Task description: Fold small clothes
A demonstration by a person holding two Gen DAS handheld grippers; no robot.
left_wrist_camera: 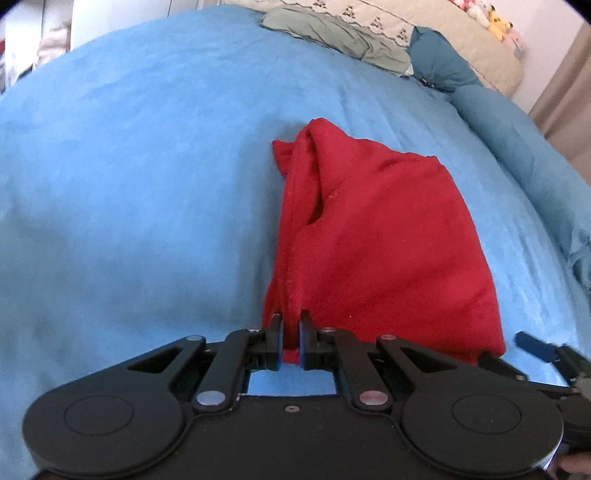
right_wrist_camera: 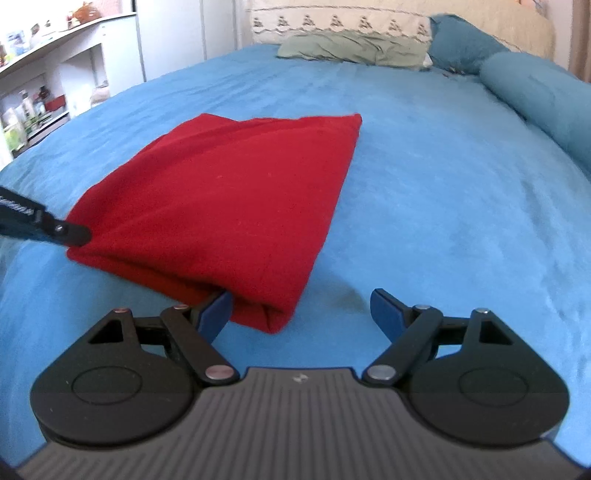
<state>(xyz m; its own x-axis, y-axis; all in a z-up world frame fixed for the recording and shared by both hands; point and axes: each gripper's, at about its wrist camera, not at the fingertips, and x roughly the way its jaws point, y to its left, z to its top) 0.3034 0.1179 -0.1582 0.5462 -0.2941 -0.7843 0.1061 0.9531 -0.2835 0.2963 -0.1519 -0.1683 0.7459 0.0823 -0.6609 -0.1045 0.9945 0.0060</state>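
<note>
A folded red garment [left_wrist_camera: 373, 240] lies on the blue bedspread [left_wrist_camera: 129, 184]; it also shows in the right wrist view [right_wrist_camera: 229, 195]. My left gripper [left_wrist_camera: 291, 325] is shut on the garment's near left corner, and its fingertip shows at the left of the right wrist view [right_wrist_camera: 74, 232]. My right gripper [right_wrist_camera: 301, 308] is open at the garment's near right corner, which lies between its blue pads. Its left pad [right_wrist_camera: 216, 312] touches the cloth edge. One right fingertip shows at the right edge of the left wrist view [left_wrist_camera: 532, 341].
A green cloth [right_wrist_camera: 351, 48] and teal pillows [right_wrist_camera: 535, 96] lie at the head of the bed by a cream headboard [right_wrist_camera: 332, 22]. White shelves [right_wrist_camera: 44, 85] with small items stand to the left. Blue bedspread [right_wrist_camera: 443, 184] surrounds the garment.
</note>
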